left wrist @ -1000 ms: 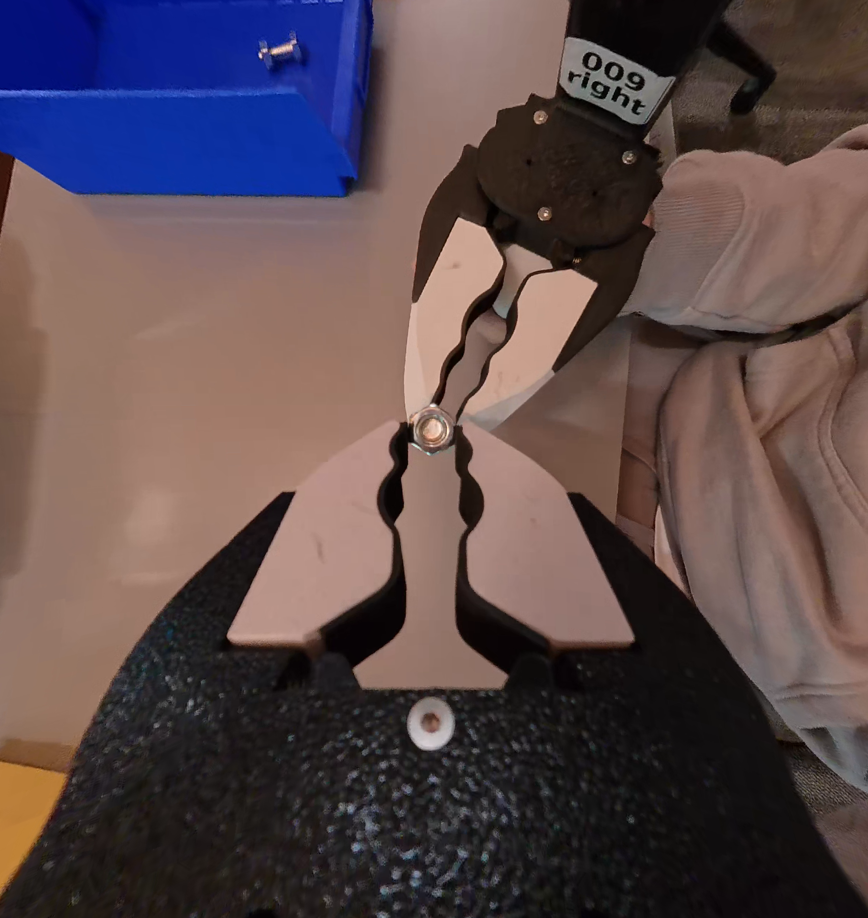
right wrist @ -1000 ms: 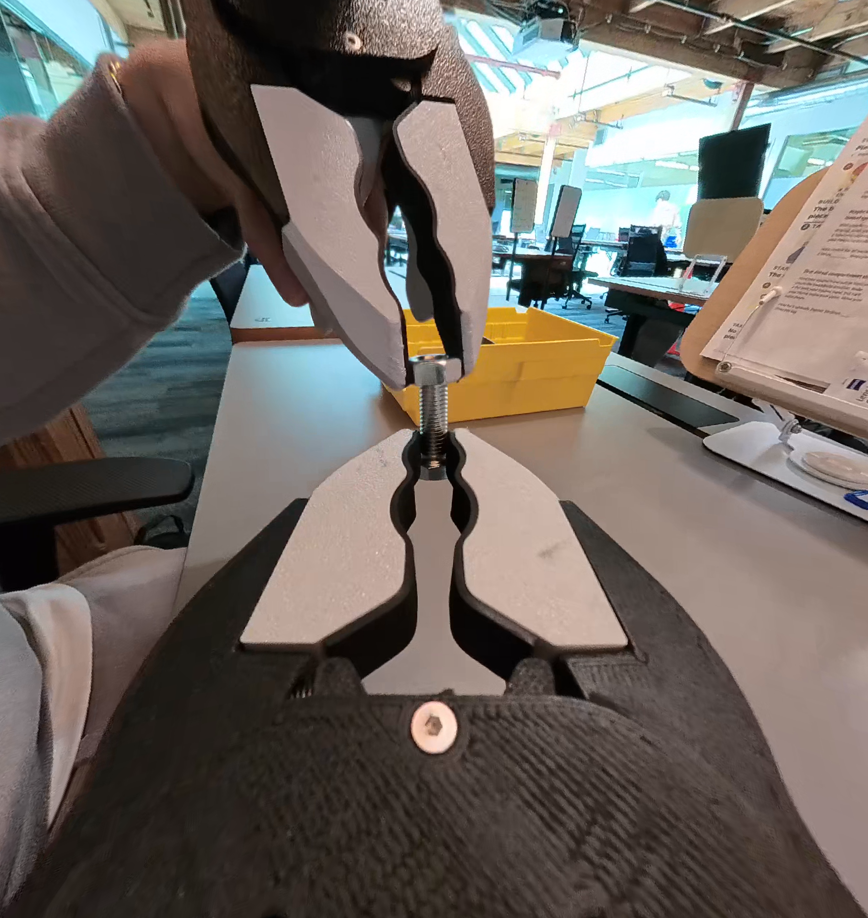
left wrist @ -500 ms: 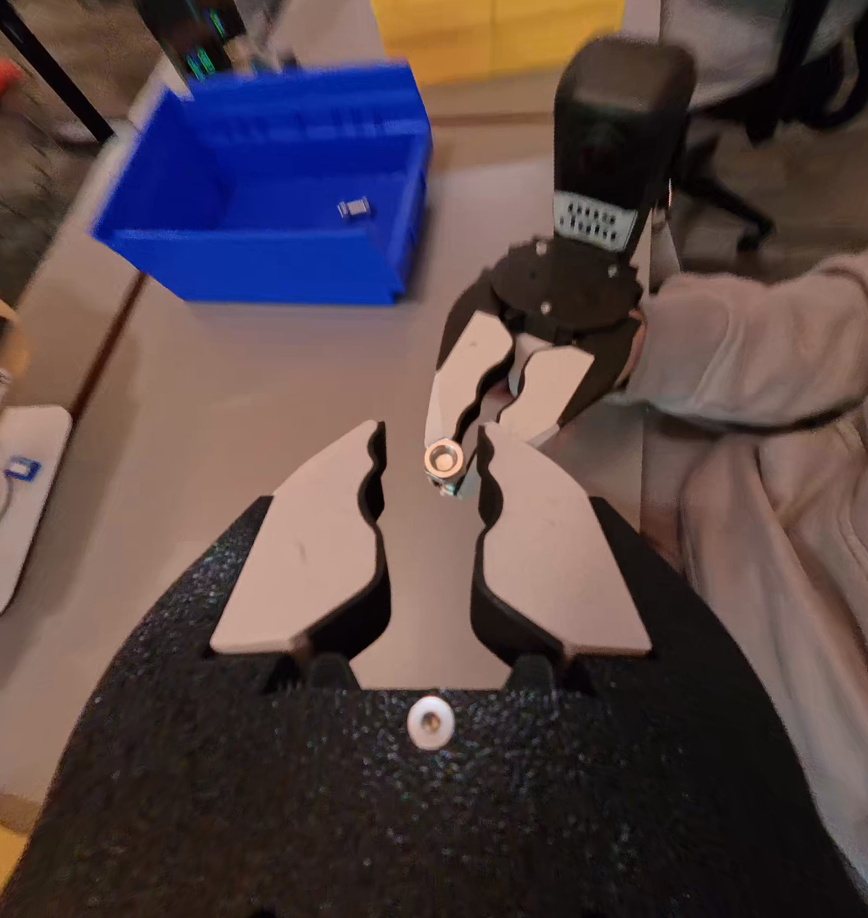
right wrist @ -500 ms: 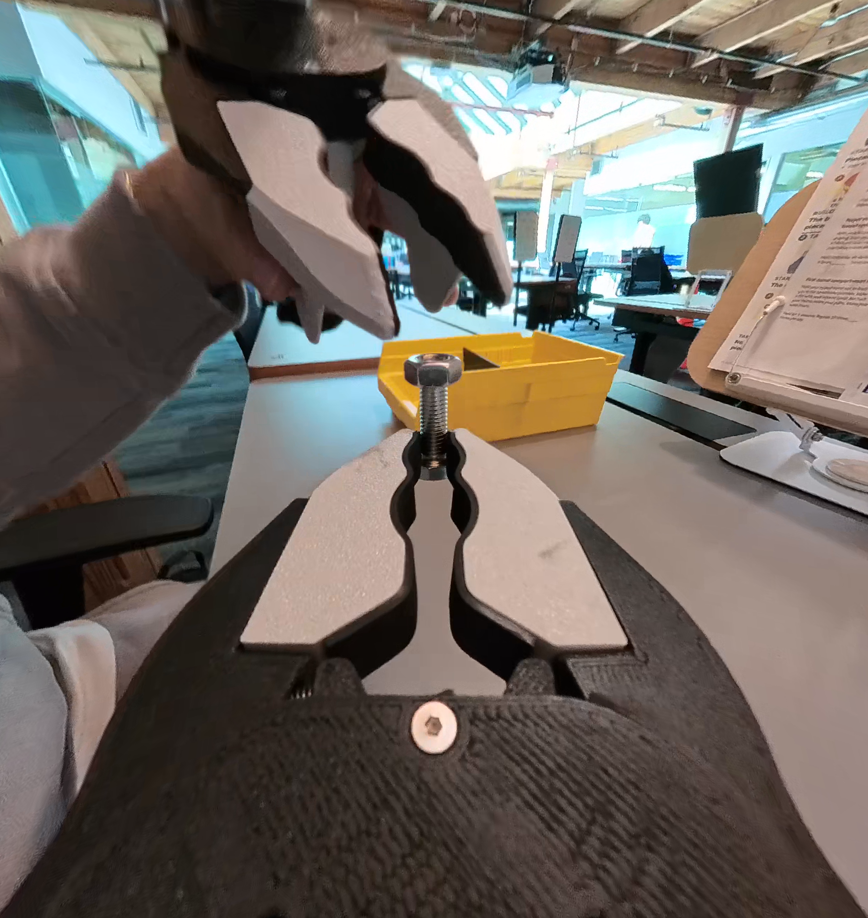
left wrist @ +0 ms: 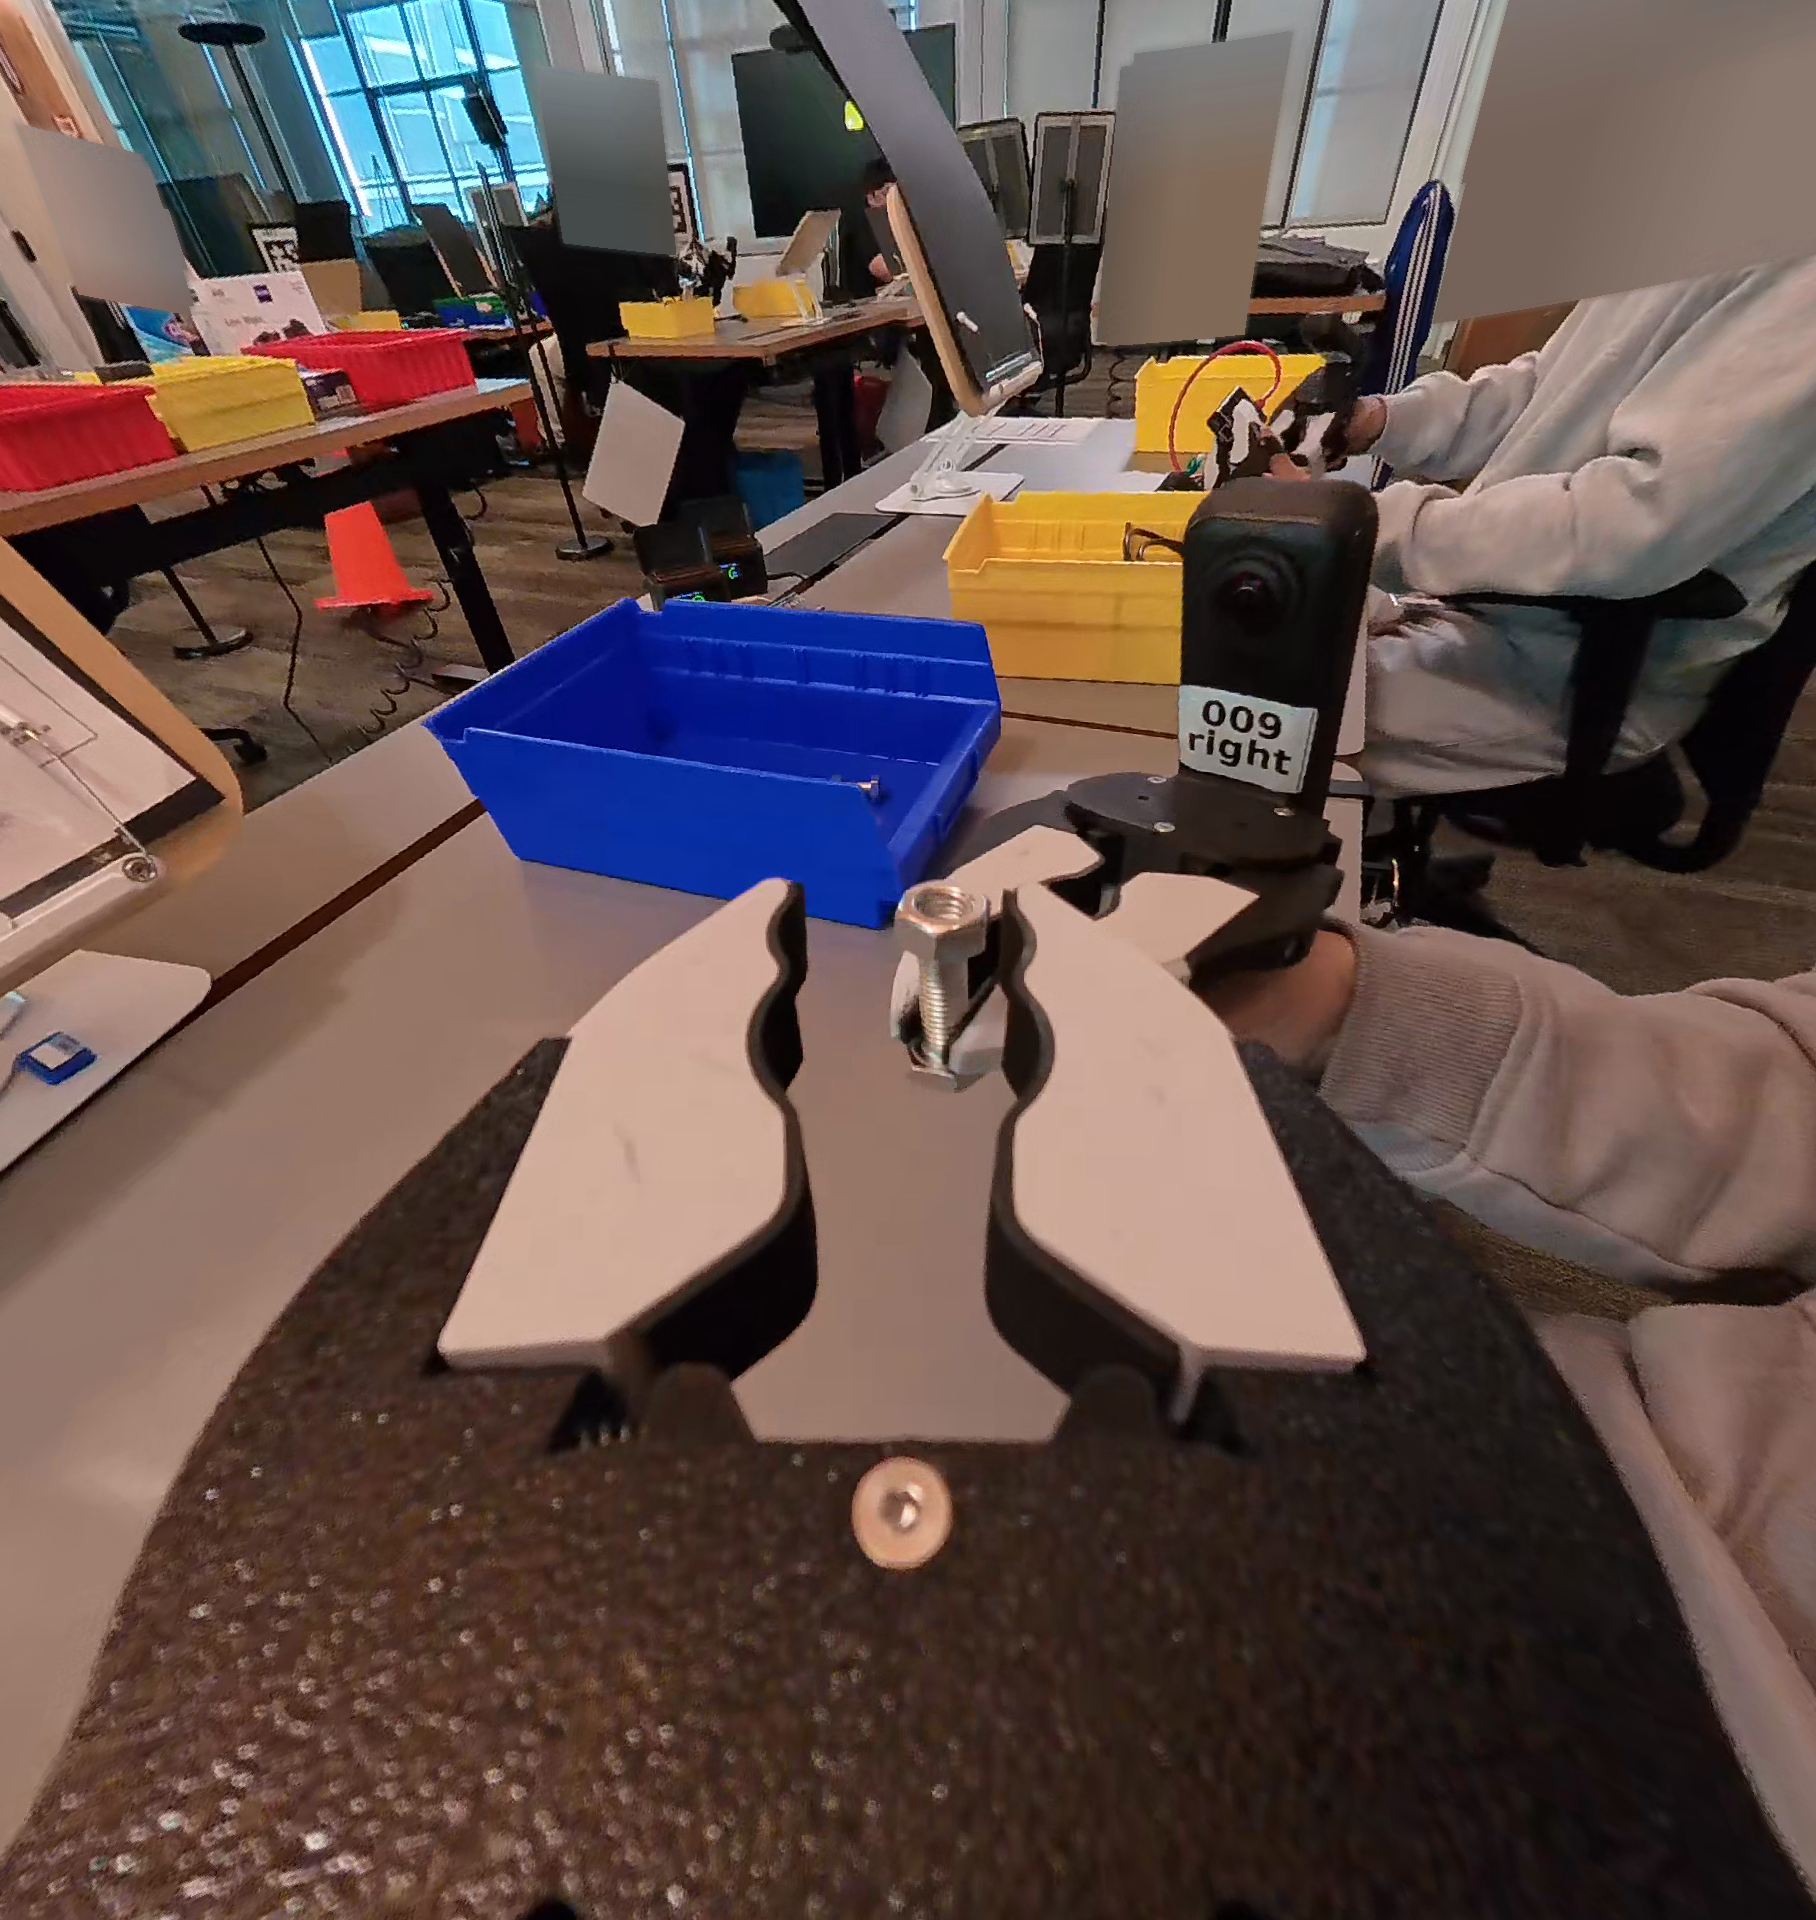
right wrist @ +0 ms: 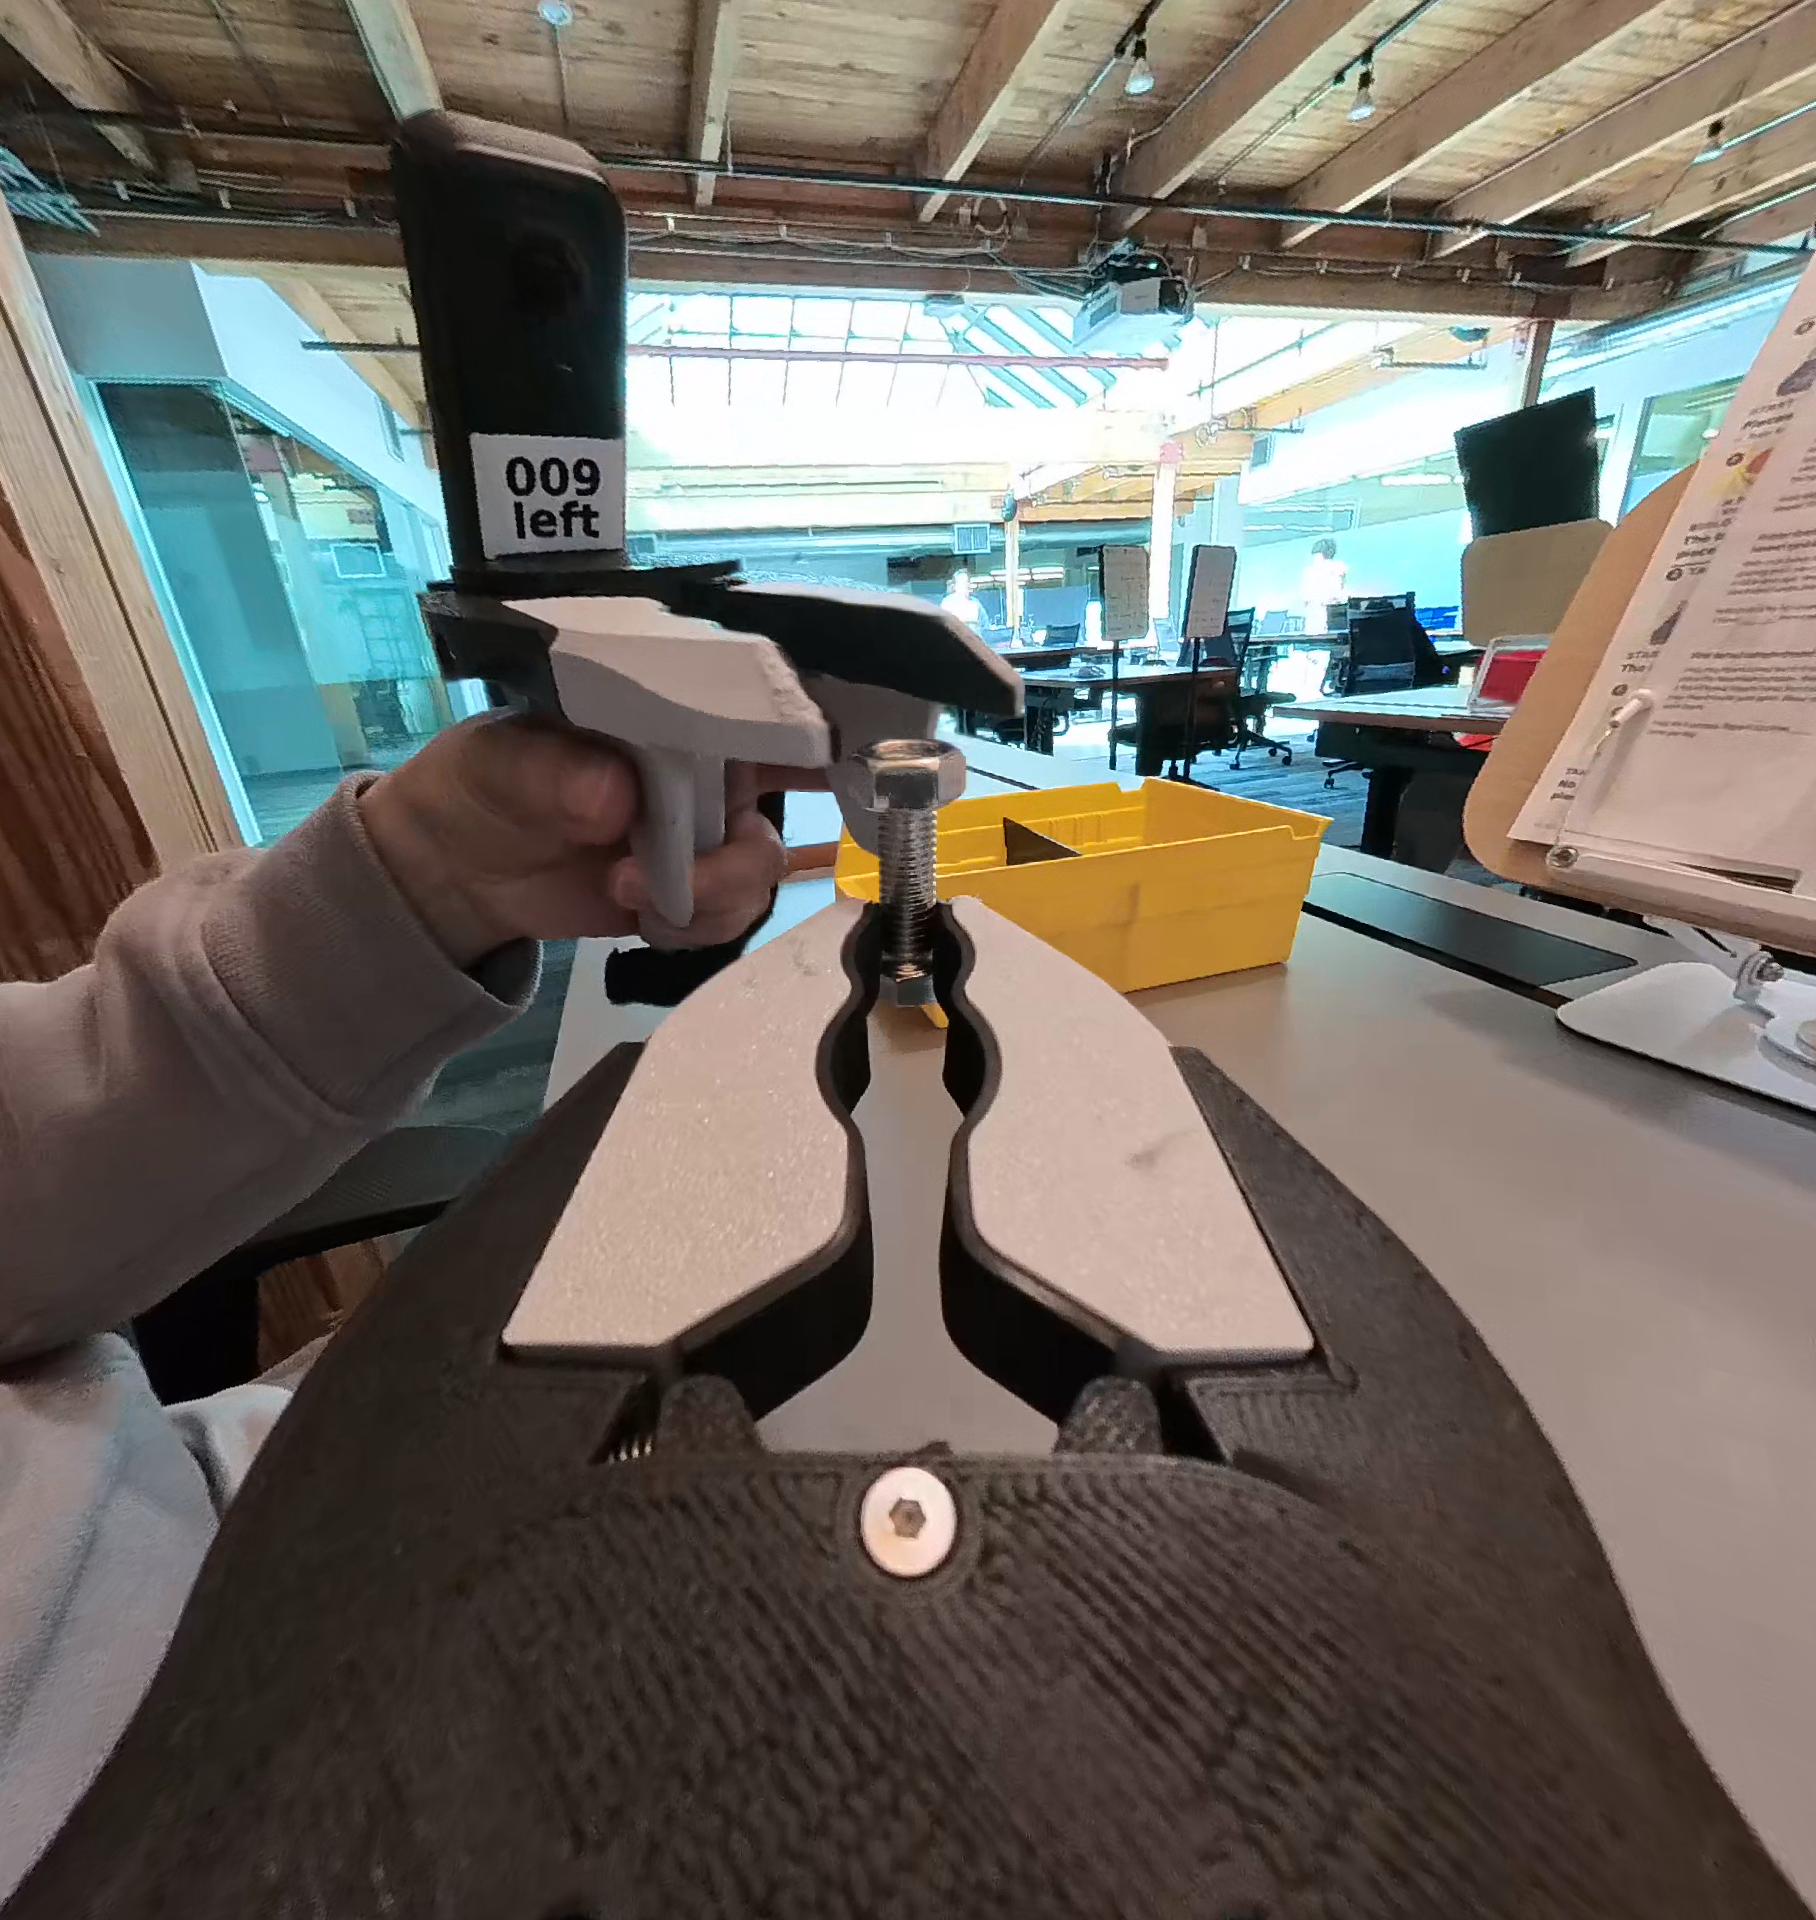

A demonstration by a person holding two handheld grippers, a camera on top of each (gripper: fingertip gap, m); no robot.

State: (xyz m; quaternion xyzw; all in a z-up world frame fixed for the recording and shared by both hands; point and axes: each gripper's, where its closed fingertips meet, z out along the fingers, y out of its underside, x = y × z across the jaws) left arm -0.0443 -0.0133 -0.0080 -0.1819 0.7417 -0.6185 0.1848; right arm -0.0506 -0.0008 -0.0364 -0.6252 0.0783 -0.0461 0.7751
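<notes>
The right gripper (right wrist: 909,961) reached level over the table (right wrist: 1506,1195), its fingers (right wrist: 1070,1101) clamped on an upright bolt (right wrist: 906,883). The left gripper (left wrist: 899,977), held level beside it, had fingers (left wrist: 675,1091) parted wide around the nut (left wrist: 940,920), not touching.

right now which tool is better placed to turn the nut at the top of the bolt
Left, probably. The left tool is open with the nut standing between its fingers, untouched. The right tool is shut on the bolt, holding it upright.

Blue bin (left wrist: 717,769): a small metal part on its floor, centre of the left wrist view, too small to tell.
Stand with a printed sheet (right wrist: 1714,623): cut off by the right edge of the right wrist view.
Right hand-held gripper (left wrist: 945,1023): fingertips partly hidden behind the near finger (left wrist: 1143,1132).
Yellow bin (right wrist: 1143,883): contents hidden by its wall.
</notes>
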